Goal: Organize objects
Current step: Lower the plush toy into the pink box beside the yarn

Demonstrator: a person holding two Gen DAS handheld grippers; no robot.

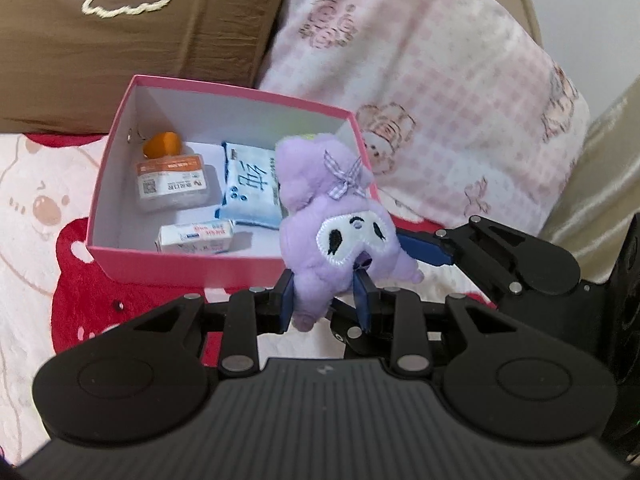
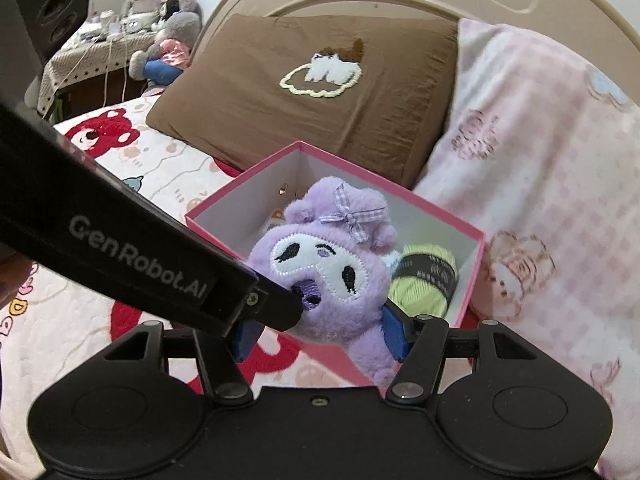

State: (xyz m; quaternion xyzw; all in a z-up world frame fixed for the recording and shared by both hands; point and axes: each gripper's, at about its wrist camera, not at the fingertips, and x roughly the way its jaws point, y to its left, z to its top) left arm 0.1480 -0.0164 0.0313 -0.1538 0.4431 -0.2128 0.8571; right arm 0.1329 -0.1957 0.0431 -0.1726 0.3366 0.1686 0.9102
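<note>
- Holding the purple plush toy (image 1: 340,236) at the near right corner of the pink box (image 1: 192,270), we are gripping it with both tools at once, above the bed (image 1: 36,216).
- We are pinching the toy's lower body with the left tongs (image 1: 326,300), blue pads pressed into the fur on either side.
- We are also closing the right tongs (image 2: 320,334) around the toy, one pad against each flank; the left tool's black finger is crossing in front and hiding part of that grip.
- Inside the box, an orange-capped bottle (image 1: 170,176), a blue tissue pack (image 1: 254,192) and a small white carton (image 1: 196,238) are already lying on the floor, and a green yarn ball (image 2: 426,280) is sitting in the right corner.
- We are judging the toy not yet placed: it is hanging over the rim, not resting inside.
- The risks, as we see them: two grips pulling apart could stretch the soft toy or tear its checked bow (image 1: 346,178); releasing too early could drop it outside onto the bedding; lowering carelessly could catch the light cardboard wall and tip or shove the box across the soft bed.
</note>
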